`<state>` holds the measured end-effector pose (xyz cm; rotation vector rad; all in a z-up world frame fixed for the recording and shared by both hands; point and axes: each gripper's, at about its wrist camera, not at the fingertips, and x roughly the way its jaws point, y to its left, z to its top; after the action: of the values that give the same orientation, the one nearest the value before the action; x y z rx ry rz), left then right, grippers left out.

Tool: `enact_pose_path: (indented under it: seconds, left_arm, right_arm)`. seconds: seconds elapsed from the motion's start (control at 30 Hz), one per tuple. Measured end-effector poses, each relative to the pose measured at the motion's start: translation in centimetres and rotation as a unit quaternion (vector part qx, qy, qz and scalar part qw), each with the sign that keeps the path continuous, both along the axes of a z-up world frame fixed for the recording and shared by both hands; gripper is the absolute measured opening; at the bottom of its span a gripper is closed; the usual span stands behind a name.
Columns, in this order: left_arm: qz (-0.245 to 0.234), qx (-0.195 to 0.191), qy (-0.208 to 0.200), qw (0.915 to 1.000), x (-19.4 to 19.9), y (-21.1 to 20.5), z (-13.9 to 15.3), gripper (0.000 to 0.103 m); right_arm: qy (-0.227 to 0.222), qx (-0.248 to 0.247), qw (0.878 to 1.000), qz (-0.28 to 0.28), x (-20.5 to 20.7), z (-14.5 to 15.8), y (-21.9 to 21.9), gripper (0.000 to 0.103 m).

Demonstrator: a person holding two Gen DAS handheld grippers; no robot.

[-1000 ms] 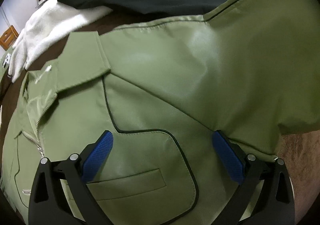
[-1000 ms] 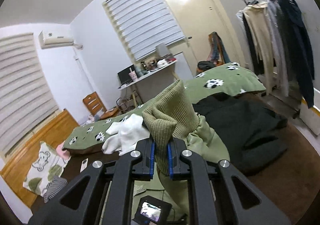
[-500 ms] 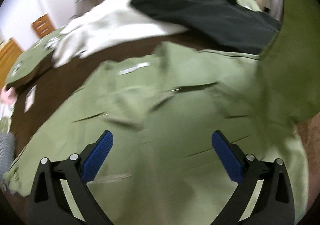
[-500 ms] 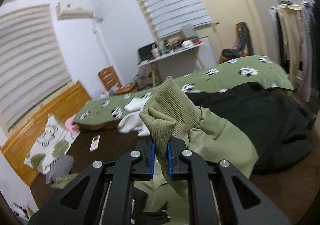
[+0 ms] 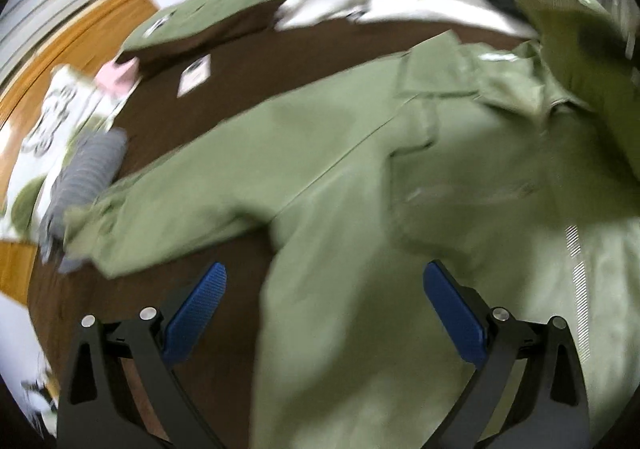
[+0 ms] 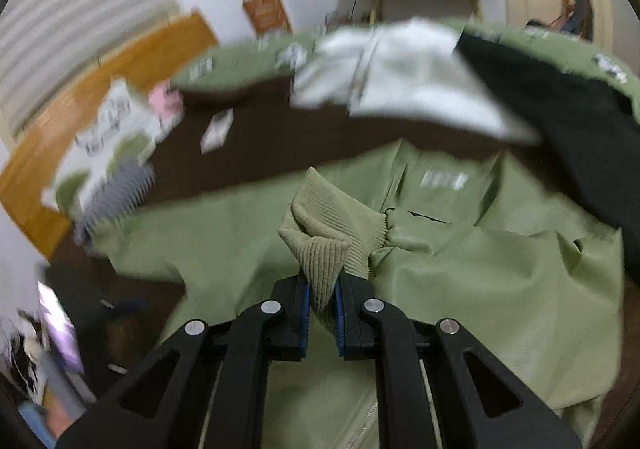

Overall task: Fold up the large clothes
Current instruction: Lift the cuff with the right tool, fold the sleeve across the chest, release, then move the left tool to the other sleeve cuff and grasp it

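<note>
Right wrist view: right hand-held gripper (image 6: 321, 319) clamped on the ribbed cuff (image 6: 332, 233) over the green jacket (image 6: 500, 281) spread on the bed (image 5: 256, 73) — left hand-held gripper (image 5: 324, 313), jaws apart and empty, hovers nearer the outstretched other sleeve (image 5: 192, 205) running away to its left.

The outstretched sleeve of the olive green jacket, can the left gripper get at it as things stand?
Probably yes. The left gripper is open and empty above the olive green jacket, and the outstretched sleeve lies flat on the brown bedspread with nothing lying over it.
</note>
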<state>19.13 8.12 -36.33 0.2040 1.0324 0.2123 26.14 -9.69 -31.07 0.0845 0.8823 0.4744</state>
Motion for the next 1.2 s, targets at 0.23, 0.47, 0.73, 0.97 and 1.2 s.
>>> enact_pose_path:
  seconds: [0.23, 0.47, 0.73, 0.97, 1.2]
  left_arm:
    - [0.028, 0.002, 0.015, 0.9995, -3.2, 4.5, -2.2, 0.097]
    - [0.019, 0.003, 0.016, 0.9997, -3.4, 4.8, -2.4, 0.097]
    - [0.001, -0.019, -0.022, 0.9996, -2.4, 2.9, 1.7, 0.097]
    - [-0.052, -0.066, -0.059, 0.9947, 0.1, -2.3, 4.8, 0.097]
    - [-0.097, -0.094, -0.051, 0.9895, 3.7, -9.6, 1.4, 0.097]
  right_arm:
    - [0.066, -0.034, 0.997, 0.015, -0.5, -8.9, 3.5, 0.011]
    - [0.077, -0.028, 0.997, 0.002, -0.3, -9.3, 3.1, 0.014]
    - [0.034, -0.007, 0.999, -0.020, -2.0, -3.2, 1.2, 0.082]
    - [0.005, -0.061, 0.994, -0.086, -1.6, 0.2, -7.6, 0.094]
    - [0.028, -0.106, 0.983, -0.148, -0.1, -3.4, -16.6, 0.093]
